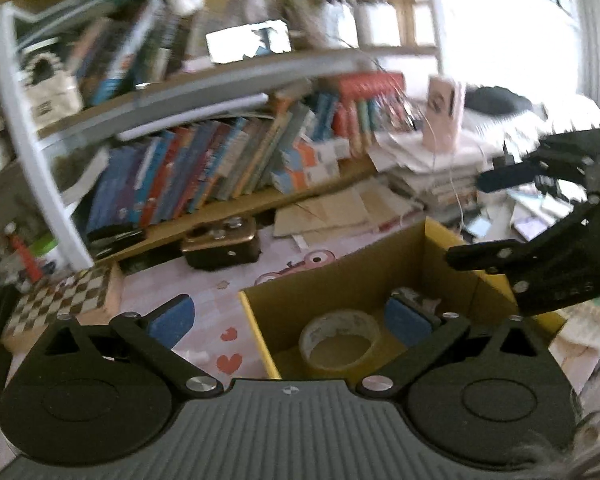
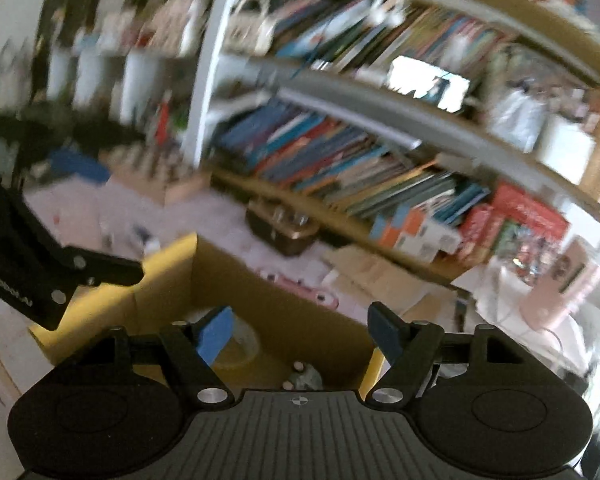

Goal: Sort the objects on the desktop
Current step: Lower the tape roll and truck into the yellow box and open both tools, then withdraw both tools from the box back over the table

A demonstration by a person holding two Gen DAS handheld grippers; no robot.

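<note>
Two black hand-held grippers with blue-padded fingers are seen over one open cardboard box (image 1: 340, 276) with yellow edges, set on a pink patterned desk (image 1: 204, 304). One roll of clear tape (image 1: 339, 338) lies flat on the box floor, and one small grey object (image 2: 306, 378) (too blurred to identify) lies beside it. The left gripper (image 1: 288, 320) is held with its fingers wide apart and nothing between them; the tape lies below and just inside its right finger. The right gripper (image 2: 304, 334) is likewise spread and empty, above the box. Behind the box are found one dark brown case (image 1: 222, 246) with metal knobs, one checkered board (image 1: 66, 300), flattened cardboard (image 1: 340, 212), and two shelves crowded with books (image 1: 220, 164).
</note>
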